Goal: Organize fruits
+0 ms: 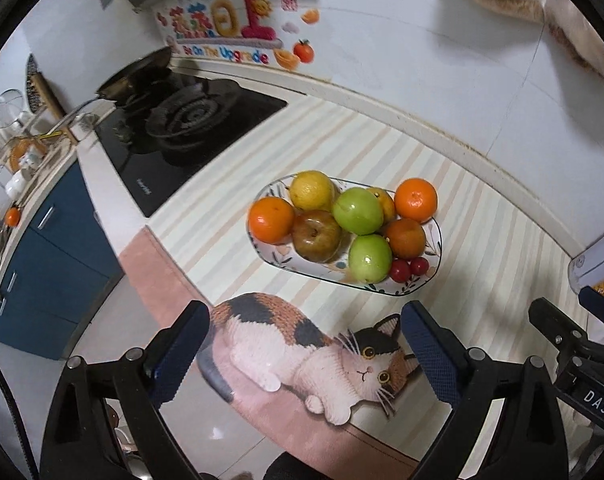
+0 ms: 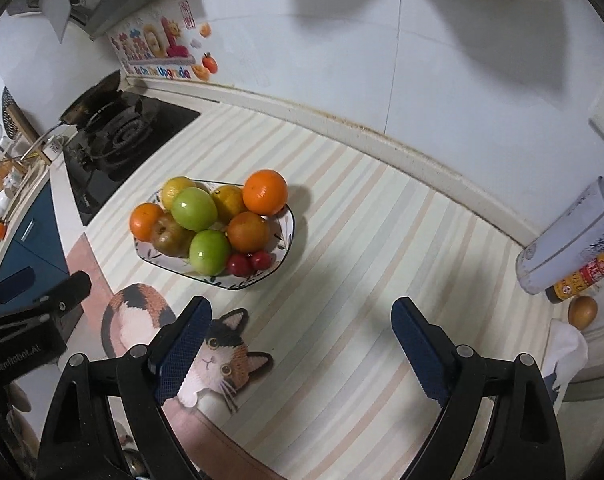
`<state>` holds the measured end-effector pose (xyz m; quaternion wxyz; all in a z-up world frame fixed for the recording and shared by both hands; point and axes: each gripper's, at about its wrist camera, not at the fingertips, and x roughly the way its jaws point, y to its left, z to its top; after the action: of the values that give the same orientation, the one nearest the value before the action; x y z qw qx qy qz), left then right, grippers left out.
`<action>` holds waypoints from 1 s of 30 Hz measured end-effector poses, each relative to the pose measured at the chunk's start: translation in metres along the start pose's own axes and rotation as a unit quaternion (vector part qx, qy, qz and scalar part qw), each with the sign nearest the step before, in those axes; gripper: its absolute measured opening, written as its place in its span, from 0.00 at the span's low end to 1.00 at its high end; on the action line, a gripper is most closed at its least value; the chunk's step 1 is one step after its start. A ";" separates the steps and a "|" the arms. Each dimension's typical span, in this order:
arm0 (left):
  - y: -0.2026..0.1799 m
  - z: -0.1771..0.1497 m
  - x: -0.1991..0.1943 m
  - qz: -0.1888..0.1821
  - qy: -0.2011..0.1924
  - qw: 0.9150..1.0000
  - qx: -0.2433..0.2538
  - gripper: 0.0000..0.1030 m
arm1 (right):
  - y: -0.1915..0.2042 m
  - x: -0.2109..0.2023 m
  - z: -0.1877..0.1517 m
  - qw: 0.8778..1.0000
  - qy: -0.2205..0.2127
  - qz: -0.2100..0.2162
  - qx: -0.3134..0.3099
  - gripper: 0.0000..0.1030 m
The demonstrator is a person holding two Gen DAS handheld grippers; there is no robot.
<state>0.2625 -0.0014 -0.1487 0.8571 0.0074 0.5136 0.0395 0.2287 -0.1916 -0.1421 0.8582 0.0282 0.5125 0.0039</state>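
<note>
A patterned oval plate (image 1: 436,236) (image 2: 288,232) sits on the striped counter mat, piled with fruit: three oranges (image 1: 415,199) (image 2: 265,192), two green apples (image 1: 358,210) (image 2: 194,208), a yellow lemon (image 1: 311,190), a brownish apple (image 1: 316,235) and two small red fruits (image 1: 400,270) (image 2: 239,265). My left gripper (image 1: 306,348) is open and empty, near the counter's front edge, short of the plate. My right gripper (image 2: 302,344) is open and empty, to the right of the left one and in front of the plate.
A cat-shaped mat (image 1: 310,352) (image 2: 222,360) lies at the counter's front edge. A black gas stove (image 1: 182,128) with a pan stands at the left. A metal can (image 2: 570,240), a sauce bottle (image 2: 582,276) and an egg (image 2: 582,311) are at the right.
</note>
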 end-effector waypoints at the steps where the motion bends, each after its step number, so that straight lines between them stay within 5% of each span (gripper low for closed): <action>1: 0.002 -0.002 -0.007 0.001 -0.007 1.000 -0.004 0.95 | 0.001 -0.006 -0.002 1.000 -0.003 0.001 -0.001 0.91; 18: 0.026 -0.058 -0.147 -0.024 -0.097 0.995 0.008 0.95 | 0.021 -0.179 -0.065 0.995 -0.098 0.009 -0.028 0.91; 30: 0.037 -0.099 -0.212 -0.037 -0.132 0.991 0.012 0.95 | 0.027 -0.257 -0.098 0.991 -0.133 0.017 -0.027 0.92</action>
<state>0.0734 0.0169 -0.0069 0.9180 0.0042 0.3966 0.0001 0.0207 -0.1697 0.0387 0.9190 0.0135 0.3929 0.0286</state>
